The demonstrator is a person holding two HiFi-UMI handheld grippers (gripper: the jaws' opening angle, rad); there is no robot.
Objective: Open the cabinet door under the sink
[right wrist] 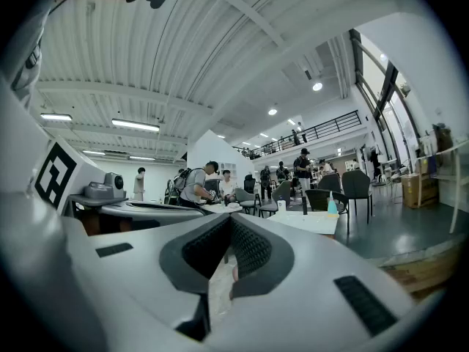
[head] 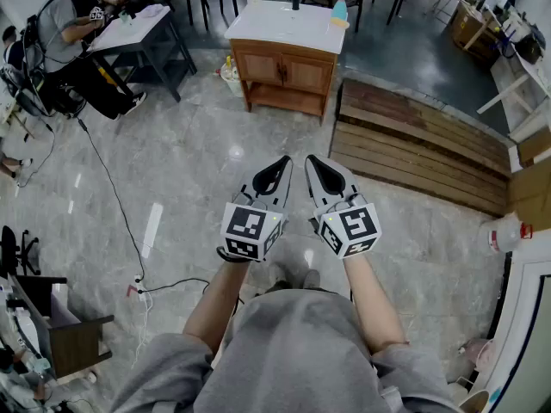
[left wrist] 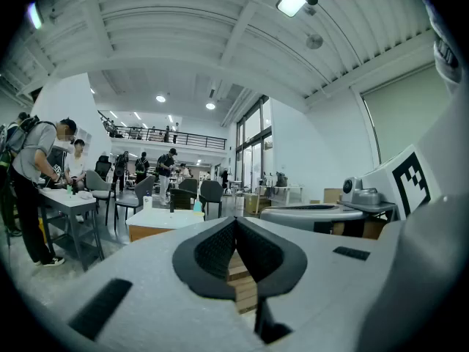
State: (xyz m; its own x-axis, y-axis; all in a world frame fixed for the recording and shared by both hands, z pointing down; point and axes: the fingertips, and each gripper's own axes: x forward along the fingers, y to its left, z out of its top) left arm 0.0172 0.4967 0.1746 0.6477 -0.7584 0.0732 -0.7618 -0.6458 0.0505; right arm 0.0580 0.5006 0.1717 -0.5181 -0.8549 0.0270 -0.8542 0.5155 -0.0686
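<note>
The sink cabinet [head: 288,63] stands far ahead across the floor: a white top on a wooden body with two shut doors [head: 284,71]. I hold both grippers side by side, level and low in front of my body, well short of it. The left gripper [head: 284,163] is shut with nothing in it, its tips meeting in the left gripper view [left wrist: 236,222]. Beside it, the right gripper [head: 312,160] is also shut and empty, as its own view [right wrist: 230,218] shows. The cabinet's white top shows small in both gripper views [left wrist: 157,221] [right wrist: 308,222].
A low wooden plank platform [head: 413,144] lies right of the cabinet. Bottles [head: 340,9] stand on the sink top. People sit at a grey table [head: 129,28] at the far left. A black cable [head: 112,188] trails over the marble floor, and a dark chair [head: 69,334] stands near left.
</note>
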